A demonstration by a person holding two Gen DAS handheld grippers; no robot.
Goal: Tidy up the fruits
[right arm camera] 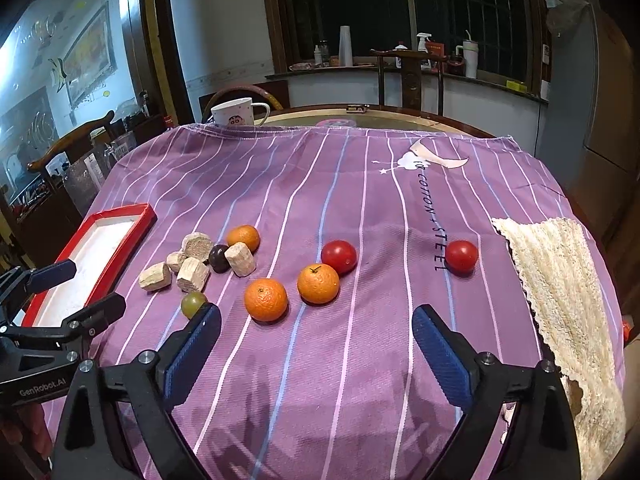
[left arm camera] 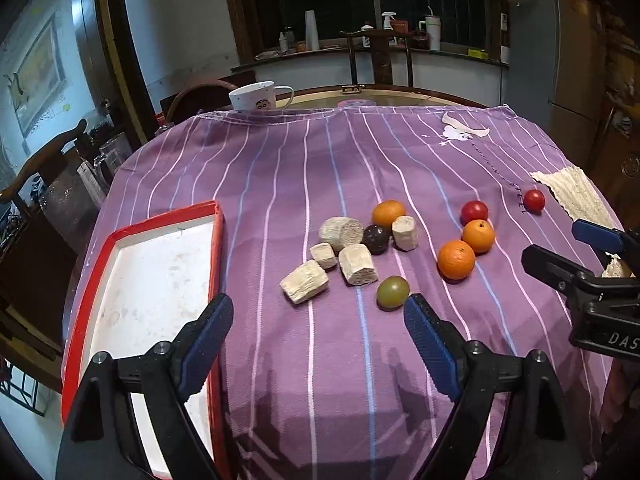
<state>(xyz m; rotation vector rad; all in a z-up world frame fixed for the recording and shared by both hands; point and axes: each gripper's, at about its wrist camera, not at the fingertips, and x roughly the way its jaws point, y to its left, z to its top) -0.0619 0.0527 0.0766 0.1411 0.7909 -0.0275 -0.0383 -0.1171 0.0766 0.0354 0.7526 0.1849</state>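
Cloth (right arm camera: pixel 320 400) bare between fruit and near table edge.

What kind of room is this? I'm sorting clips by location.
Most likely a home dining room: a round table under a striped purple cloth, wooden chairs around it, and a window ledge crowded with household bottles, with a fridge alongside.
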